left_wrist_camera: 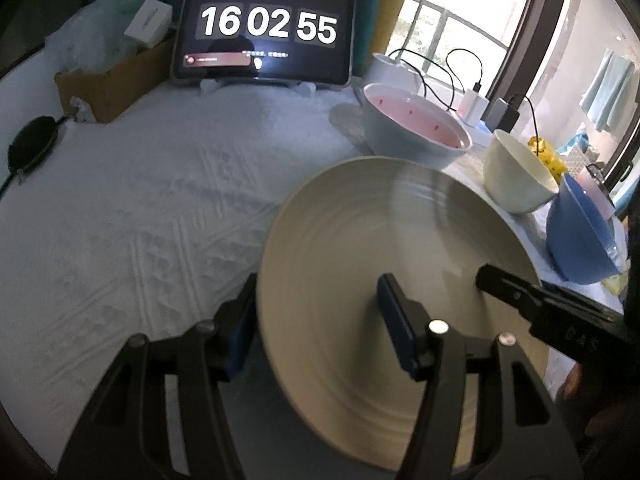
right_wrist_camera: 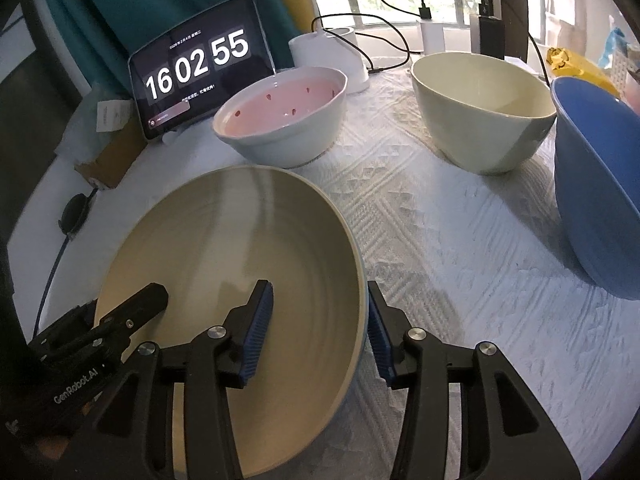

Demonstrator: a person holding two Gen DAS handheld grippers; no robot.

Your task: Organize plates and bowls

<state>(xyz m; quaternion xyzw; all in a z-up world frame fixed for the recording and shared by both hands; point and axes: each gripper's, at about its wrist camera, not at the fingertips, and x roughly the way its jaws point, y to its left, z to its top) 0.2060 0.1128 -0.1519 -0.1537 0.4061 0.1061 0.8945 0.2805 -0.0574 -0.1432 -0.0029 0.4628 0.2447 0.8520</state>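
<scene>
Pink bowl [right_wrist_camera: 280, 120] just behind cream plate [right_wrist_camera: 224, 260]

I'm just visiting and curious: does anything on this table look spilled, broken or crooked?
Nothing spilled or broken. The left gripper and right gripper stand open astride opposite rims of the big beige ceramic plate. The glossy blue bowl seems to lean, but the fisheye lens may cause that.

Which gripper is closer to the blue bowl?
Right. The right gripper straddles the beige plate's rim on the side facing the blue bowl; the left gripper straddles the plate's far rim.
</scene>
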